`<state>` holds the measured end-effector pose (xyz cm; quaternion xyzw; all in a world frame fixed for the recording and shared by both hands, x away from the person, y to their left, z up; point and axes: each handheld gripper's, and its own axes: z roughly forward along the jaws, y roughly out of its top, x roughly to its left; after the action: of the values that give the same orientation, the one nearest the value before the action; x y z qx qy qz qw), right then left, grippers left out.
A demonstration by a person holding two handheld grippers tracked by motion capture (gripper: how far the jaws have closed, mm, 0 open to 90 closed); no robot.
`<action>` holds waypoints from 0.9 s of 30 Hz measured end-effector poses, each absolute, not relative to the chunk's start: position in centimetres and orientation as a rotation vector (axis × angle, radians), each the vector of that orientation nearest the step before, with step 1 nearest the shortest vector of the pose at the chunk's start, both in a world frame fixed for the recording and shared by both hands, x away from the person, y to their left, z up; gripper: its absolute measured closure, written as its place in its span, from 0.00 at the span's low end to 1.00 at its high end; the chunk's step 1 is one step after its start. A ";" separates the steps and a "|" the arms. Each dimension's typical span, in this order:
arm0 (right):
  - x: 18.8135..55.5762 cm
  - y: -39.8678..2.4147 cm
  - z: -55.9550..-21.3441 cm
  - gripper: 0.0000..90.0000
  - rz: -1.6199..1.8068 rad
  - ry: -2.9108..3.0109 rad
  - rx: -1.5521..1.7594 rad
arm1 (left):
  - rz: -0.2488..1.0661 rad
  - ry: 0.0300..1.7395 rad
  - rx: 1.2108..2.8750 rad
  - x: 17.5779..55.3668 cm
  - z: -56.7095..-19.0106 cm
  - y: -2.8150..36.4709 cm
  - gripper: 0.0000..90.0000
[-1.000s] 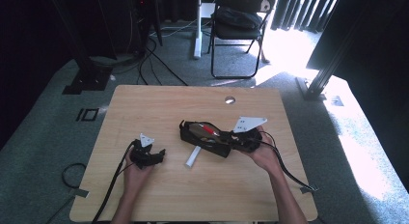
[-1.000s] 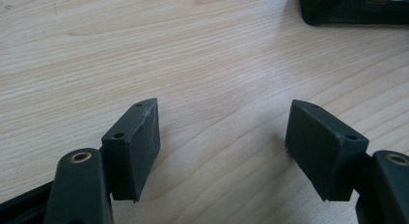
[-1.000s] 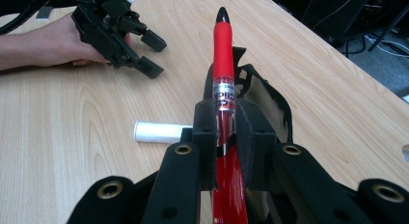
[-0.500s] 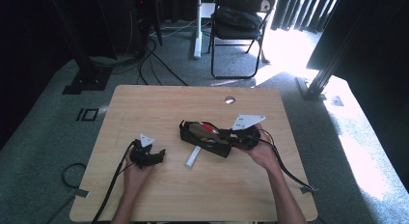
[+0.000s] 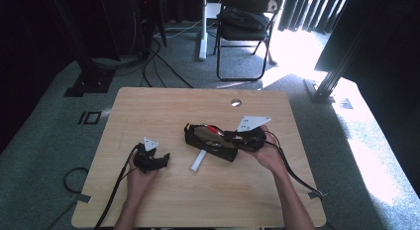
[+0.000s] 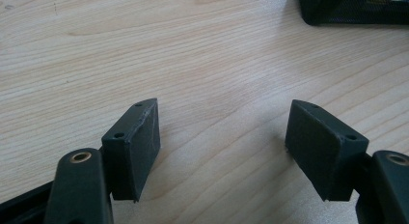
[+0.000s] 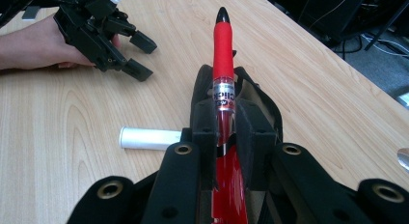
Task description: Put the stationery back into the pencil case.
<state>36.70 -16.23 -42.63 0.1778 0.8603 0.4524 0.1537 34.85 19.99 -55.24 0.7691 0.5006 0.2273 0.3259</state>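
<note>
The right gripper (image 7: 223,137) is clamped on a red pen (image 7: 223,55), holding it over the open black case (image 5: 210,142), tip pointing along the case. Compared with a second ago, nothing has visibly shifted: pen, case and the white tube (image 5: 198,160) beside the case lie as they did. The pen seems poised between case and table, not yet set down. The left gripper (image 5: 151,158) rests on the table (image 5: 148,106) with jaws wide apart and empty.

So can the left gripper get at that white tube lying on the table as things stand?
Probably yes. The left gripper is open with nothing between its fingers, and bare table lies between it and the white tube. The black pouch sits just behind the tube.
</note>
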 end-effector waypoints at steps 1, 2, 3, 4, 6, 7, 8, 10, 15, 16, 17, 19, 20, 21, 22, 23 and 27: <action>36.7 -16.2 -42.6 0.88 1.296 2.468 0.511 | 0.595 1.312 2.015 34.8 -55.2 20.0 0.32; 36.7 -16.2 -42.6 0.88 1.296 2.467 0.513 | 0.595 1.312 2.015 34.8 -55.2 20.0 0.32; 36.7 -16.2 -42.6 0.88 1.296 2.467 0.513 | 0.596 1.312 2.015 34.8 -55.2 20.0 0.32; 36.9 -16.2 -42.7 0.88 1.296 2.467 0.515 | 0.596 1.312 2.015 34.8 -55.2 20.0 0.32; 37.0 -16.2 -42.7 0.88 1.294 2.466 0.517 | 0.596 1.312 2.015 34.8 -55.2 20.0 0.32; 37.1 -16.2 -42.7 0.88 1.296 2.466 0.516 | 0.596 1.312 2.015 34.9 -55.2 20.0 0.32; 37.1 -16.2 -42.7 0.88 1.297 2.466 0.517 | 0.596 1.312 2.015 34.9 -55.2 20.0 0.32; 37.2 -16.2 -42.8 0.88 1.300 2.465 0.518 | 0.596 1.312 2.015 34.9 -55.2 20.0 0.32; 37.4 -16.1 -42.9 0.88 1.303 2.460 0.512 | 0.596 1.313 2.013 34.9 -55.2 20.0 0.32; 37.5 -16.1 -43.0 0.88 1.304 2.461 0.515 | 0.597 1.313 2.012 34.9 -55.3 20.0 0.32; 37.5 -16.0 -43.0 0.88 1.303 2.463 0.515 | 0.596 1.313 2.013 34.9 -55.2 20.0 0.32; 37.6 -16.0 -43.1 0.88 1.302 2.466 0.514 | 0.596 1.313 2.013 34.9 -55.2 20.0 0.32; 37.6 -16.0 -43.1 0.88 1.303 2.466 0.513 | 0.597 1.313 2.012 34.9 -55.3 20.0 0.32; 37.7 -15.9 -43.2 0.88 1.304 2.468 0.516 | 0.596 1.313 2.012 34.9 -55.3 20.0 0.32; 37.7 -15.9 -43.2 0.88 1.305 2.468 0.517 | 0.597 1.313 2.012 34.9 -55.3 20.0 0.32; 37.8 -15.9 -43.2 0.88 1.306 2.468 0.517 | 0.597 1.313 2.012 34.9 -55.3 20.0 0.32; 37.9 -15.8 -43.4 0.88 1.305 2.471 0.521 | 0.597 1.313 2.012 34.9 -55.3 20.0 0.32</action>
<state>37.95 -15.84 -43.36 0.1812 0.8596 0.4540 0.1489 34.86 19.98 -55.26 0.7681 0.5012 0.2279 0.3270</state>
